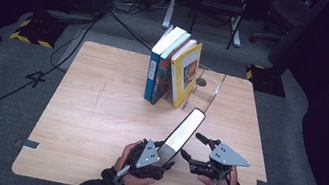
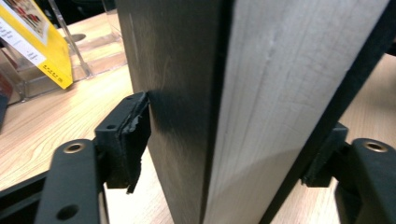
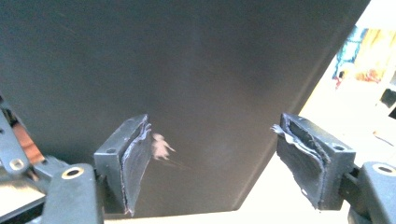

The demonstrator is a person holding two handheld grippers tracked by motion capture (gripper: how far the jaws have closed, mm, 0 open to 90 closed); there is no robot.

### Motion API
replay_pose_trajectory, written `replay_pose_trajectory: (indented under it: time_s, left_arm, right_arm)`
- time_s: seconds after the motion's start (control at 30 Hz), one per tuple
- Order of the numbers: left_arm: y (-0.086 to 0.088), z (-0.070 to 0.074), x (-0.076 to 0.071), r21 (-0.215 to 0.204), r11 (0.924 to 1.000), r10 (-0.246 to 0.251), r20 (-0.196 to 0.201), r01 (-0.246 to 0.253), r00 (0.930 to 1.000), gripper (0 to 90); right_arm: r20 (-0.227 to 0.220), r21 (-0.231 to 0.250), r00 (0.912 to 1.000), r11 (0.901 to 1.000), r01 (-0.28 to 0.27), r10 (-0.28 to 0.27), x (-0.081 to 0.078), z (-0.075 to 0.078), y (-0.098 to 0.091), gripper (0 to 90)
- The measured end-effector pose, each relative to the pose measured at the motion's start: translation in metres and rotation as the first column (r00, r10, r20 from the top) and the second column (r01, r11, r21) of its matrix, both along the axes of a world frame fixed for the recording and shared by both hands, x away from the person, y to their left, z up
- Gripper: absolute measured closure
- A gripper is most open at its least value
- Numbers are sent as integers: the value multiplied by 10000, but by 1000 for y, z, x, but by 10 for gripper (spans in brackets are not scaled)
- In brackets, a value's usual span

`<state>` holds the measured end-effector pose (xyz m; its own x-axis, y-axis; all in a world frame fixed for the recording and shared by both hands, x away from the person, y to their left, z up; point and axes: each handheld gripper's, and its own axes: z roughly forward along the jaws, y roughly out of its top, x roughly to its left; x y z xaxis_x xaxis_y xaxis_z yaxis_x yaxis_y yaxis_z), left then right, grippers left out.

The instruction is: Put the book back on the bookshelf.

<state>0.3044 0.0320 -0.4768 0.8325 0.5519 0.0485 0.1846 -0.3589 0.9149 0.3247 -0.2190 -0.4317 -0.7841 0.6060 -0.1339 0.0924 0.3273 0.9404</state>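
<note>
1. A black-covered book (image 1: pixel 184 130) stands tilted near the table's (image 1: pixel 86 125) near edge, page block facing up, leaning toward the far right.
2. The left gripper (image 1: pixel 154 157) clasps the book's near end: in the left gripper view one pad (image 2: pixel 135 135) presses on the black cover and the other sits against the opposite cover.
3. The right gripper (image 1: pixel 195 151) sits just right of the book, jaws spread and released; its view faces the flat cover with nothing between the pads.
4. Done, as far as I can judge: the book is up off the table, on edge.
5. Left: carrying it far to the row of three upright books (image 1: pixel 173 66) by the clear acrylic bookend (image 1: pixel 209 87) and standing it there.
</note>
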Motion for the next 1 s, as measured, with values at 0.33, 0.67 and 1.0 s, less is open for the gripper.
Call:
replay_pose_trajectory:
  time_s: [0.33,0.67,1.0]
  left_arm:
    - [35,9,16,658,9951,-701,-511,734,9962,504]
    - [58,14,17,1151,9619,-2392,-841,2479,9673,530]
    - [73,16,17,1222,9471,-2847,-1082,2969,9525,530]
  right_arm:
    - [-75,-150,9996,9996,253,-254,9,0,-20,267]
    - [15,-164,9958,9957,-914,915,6,7,-19,265]
    - [-632,21,9619,9638,-2664,2660,19,8,5,208]
